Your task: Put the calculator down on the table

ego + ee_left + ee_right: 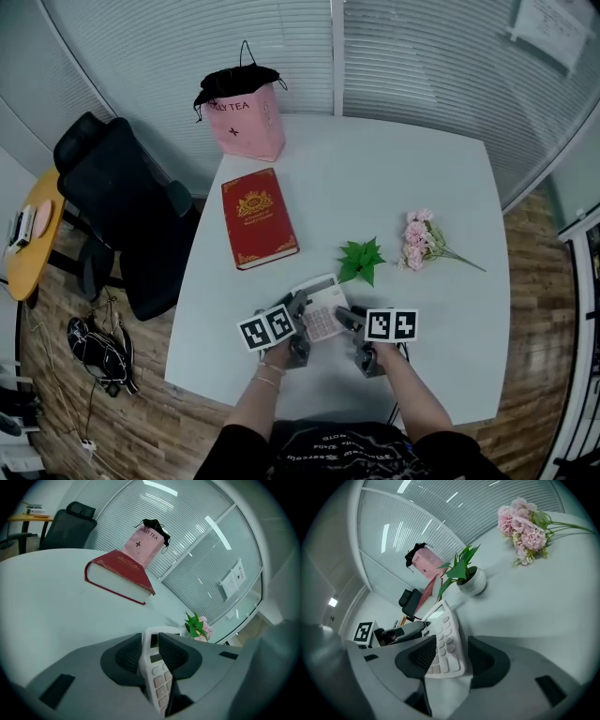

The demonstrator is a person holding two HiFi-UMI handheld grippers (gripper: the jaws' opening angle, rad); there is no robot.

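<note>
The book (258, 218) is red (gold-patterned), the bag (247, 120) pink, the calculator (319, 309) white.

A red book (259, 218) with gold print lies flat. Behind it stands a pink bag (246, 117) with a black top. A little green plant (360, 261) sits in a white pot (472, 582). A bunch of pink flowers (422, 240) lies just beside it. A black chair (122, 206) stands to the left. A pair of black shoes (98, 349) lies on the wood floor (141, 412). White blinds (422, 66) hang at the back.
</note>
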